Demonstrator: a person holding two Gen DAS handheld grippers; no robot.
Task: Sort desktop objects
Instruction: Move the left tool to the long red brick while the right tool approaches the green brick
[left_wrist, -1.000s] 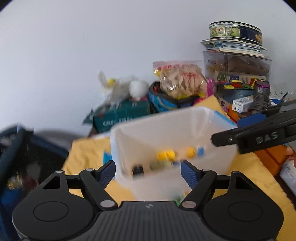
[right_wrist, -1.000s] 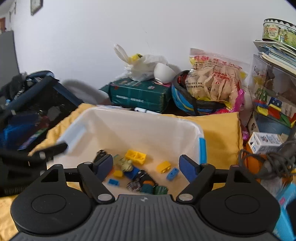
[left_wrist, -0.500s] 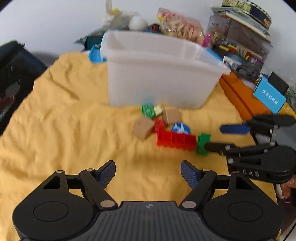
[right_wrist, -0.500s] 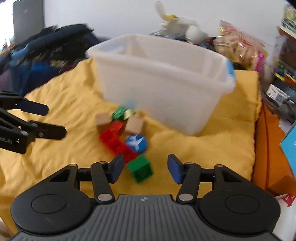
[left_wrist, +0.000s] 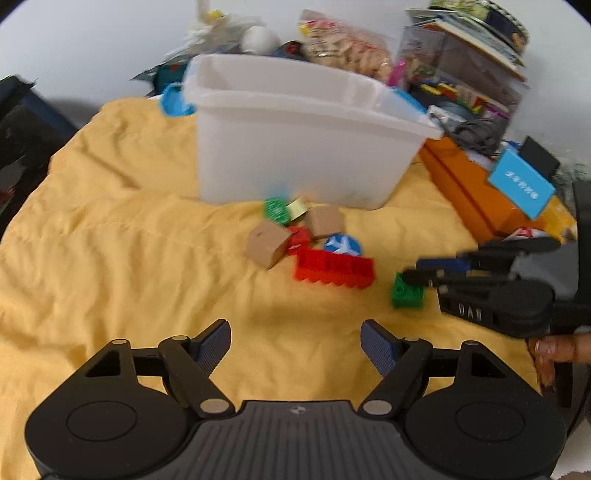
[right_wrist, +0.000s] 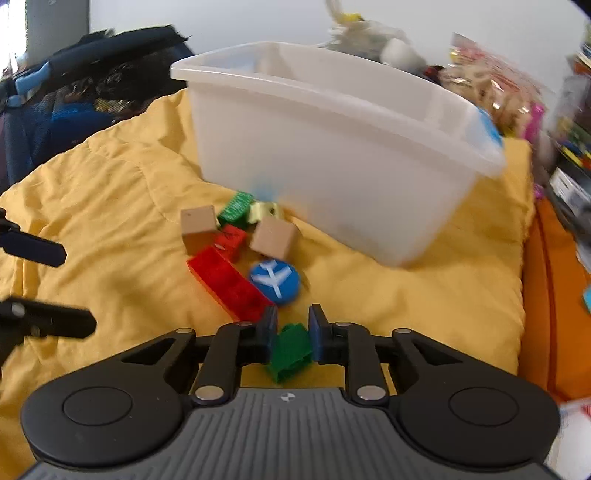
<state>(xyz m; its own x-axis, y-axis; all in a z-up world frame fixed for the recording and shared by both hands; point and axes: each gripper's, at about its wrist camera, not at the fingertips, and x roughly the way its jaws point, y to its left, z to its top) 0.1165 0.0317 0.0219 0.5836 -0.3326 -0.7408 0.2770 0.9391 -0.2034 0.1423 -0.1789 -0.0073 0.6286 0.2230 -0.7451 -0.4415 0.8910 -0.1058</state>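
Since a second ago both our views have dropped from the inside of the white bin (right_wrist: 332, 147) to the yellow cloth (right_wrist: 110, 192) in front of it. Right gripper (right_wrist: 292, 334), lower centre of its view, now pinches a green brick (right_wrist: 290, 350); earlier its fingers stood spread. Left gripper (left_wrist: 295, 347) stays spread over bare cloth, holding nothing. Red brick (left_wrist: 334, 267), blue disc (left_wrist: 341, 244) and two tan cubes (left_wrist: 267, 244) lie mid-frame, just before the bin.
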